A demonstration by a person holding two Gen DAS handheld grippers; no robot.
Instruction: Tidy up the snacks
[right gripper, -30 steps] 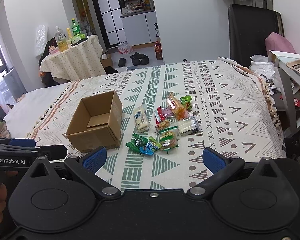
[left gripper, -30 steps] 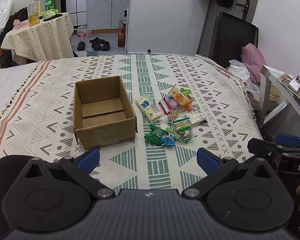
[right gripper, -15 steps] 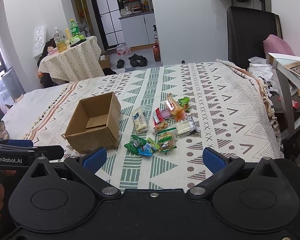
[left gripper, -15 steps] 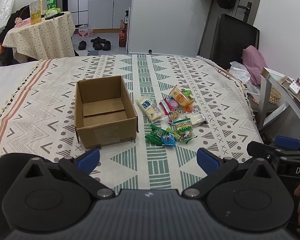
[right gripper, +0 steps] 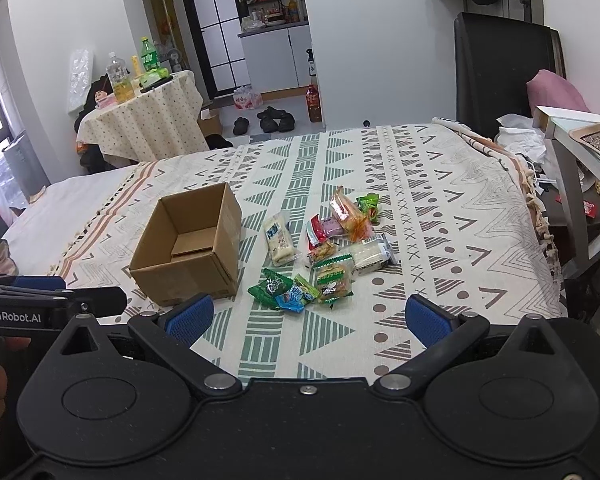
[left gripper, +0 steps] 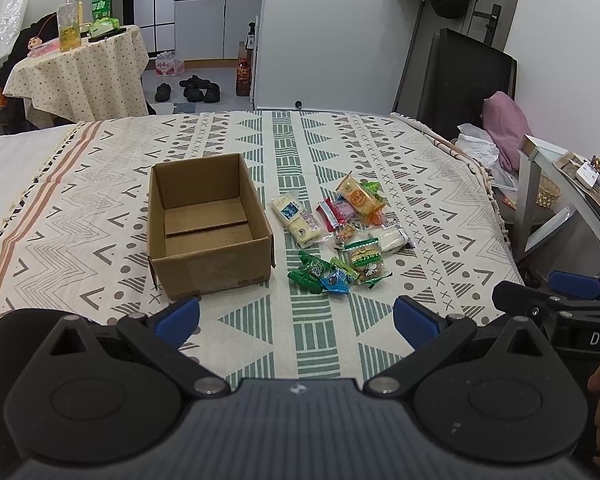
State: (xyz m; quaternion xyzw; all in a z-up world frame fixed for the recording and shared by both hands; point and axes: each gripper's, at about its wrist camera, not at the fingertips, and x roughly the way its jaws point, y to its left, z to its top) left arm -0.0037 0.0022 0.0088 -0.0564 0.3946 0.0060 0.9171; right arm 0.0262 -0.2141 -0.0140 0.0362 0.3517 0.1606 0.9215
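An open, empty cardboard box (left gripper: 208,228) (right gripper: 188,250) stands on the patterned bedspread (left gripper: 100,208). To its right lies a loose pile of wrapped snacks: a white packet (left gripper: 298,220) (right gripper: 278,238), an orange packet (left gripper: 358,198) (right gripper: 346,214), a green packet (left gripper: 312,272) (right gripper: 272,286), a small blue one (left gripper: 340,280) and several more. My left gripper (left gripper: 296,318) is open and empty, held back above the near edge of the bed. My right gripper (right gripper: 306,318) is open and empty, beside it to the right.
A small round table (left gripper: 76,72) with bottles stands at the back left. Shoes (left gripper: 196,90) lie on the floor beyond the bed. A side table (left gripper: 560,184) and a black chair (left gripper: 468,80) are at the right.
Both views have shifted slightly, with the box and snacks sitting a little lower and closer. Nothing on the bed has moved and both grippers stay open.
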